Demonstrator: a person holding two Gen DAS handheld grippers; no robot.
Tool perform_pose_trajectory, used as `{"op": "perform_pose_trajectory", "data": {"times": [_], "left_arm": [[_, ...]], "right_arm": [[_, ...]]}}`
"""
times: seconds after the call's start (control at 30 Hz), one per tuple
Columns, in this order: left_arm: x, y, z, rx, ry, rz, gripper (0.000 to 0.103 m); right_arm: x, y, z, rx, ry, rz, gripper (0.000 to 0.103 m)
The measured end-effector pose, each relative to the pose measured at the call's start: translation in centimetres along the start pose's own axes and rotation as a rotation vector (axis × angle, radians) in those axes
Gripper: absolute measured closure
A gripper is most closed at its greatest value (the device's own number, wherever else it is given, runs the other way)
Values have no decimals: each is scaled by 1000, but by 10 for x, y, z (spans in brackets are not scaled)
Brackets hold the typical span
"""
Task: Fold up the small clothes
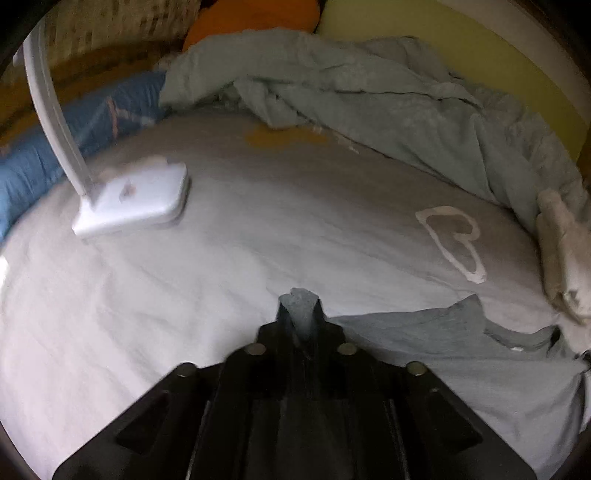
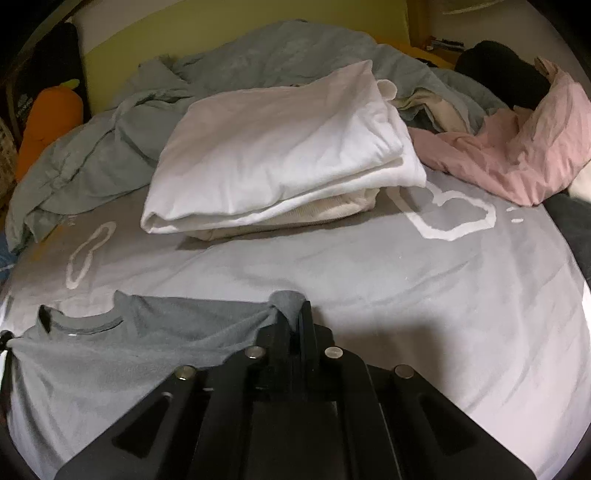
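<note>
Grey T-shirt [image 2: 110,343] lies spread on the bed's grey sheet [image 2: 369,280], neckline facing away from the cameras, near the bed's front edge; each shoulder corner is lifted into a gripper. Left gripper [image 1: 300,306]: fingers [image 1: 284,314] narrow, a bunch of grey shirt fabric sits between them and pokes out past the tips; the view is blurred, so can't tell if the pads press on it. Right gripper [image 2: 300,314]: fingers [image 2: 308,314] closed tight on the other corner, fabric pulled taut toward the collar. Behind the shirt in the right wrist view: folded white garment [image 2: 280,147] stacked on a cream one [image 2: 332,214]; pink garment [image 2: 517,155] crumpled to its right; rumpled grey-green duvet [image 2: 110,140] along the back. Left wrist view: white lamp base [image 1: 136,199] sitting on the sheet, blue pillow [image 1: 74,140] beyond it, orange plush [image 1: 251,18] at the headboard.
</note>
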State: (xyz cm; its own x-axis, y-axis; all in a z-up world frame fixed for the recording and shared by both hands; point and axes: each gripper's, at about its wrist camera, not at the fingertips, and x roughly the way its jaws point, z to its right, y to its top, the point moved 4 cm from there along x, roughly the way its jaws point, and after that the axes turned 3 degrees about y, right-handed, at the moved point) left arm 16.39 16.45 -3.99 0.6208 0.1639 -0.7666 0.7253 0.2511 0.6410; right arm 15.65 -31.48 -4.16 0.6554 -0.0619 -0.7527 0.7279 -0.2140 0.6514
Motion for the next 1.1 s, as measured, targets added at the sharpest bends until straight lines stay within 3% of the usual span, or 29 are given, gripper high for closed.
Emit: {"op": "perform_pose_trajectory", "data": {"times": [0.03,0.07,0.13,0.2,0.27,0.33,0.4,0.47,0.5,0.57,0.7,0.93,1.1], "left_arm": [[-4,1,2,43,44,19,63],[-11,2,3,85,105,50,58],[-36,6,3,142,196,165,49],[-60,14,3,181,257,245,37],[-75,20,1,165,204,275,33],[-87,22,4,157,94,274,31],[-92,19,13,177,-29,244,31],[-90,12,28,226,-90,194,31],[-88,8,34,245,-99,174,31],[-82,0,46,264,-108,153,31],[-69,-14,61,311,-117,113,31],[-43,-23,71,341,-120,23,31],[-11,-27,56,331,-51,-38,31]], "right_arm": [[0,-1,0,-2,-9,-4,92],[-3,0,2,6,-16,2,88],[-11,2,10,49,-30,25,56],[-19,6,20,75,-48,40,36],[-25,11,24,83,-29,46,36],[-32,14,26,101,-10,49,35],[-41,15,23,89,-15,64,35],[-50,17,19,47,-41,97,26],[-53,21,18,23,-75,120,19],[-51,25,19,18,-95,114,18],[-26,23,33,116,-62,1,18],[33,25,60,249,168,-234,18],[34,32,70,279,274,-273,17]]}}
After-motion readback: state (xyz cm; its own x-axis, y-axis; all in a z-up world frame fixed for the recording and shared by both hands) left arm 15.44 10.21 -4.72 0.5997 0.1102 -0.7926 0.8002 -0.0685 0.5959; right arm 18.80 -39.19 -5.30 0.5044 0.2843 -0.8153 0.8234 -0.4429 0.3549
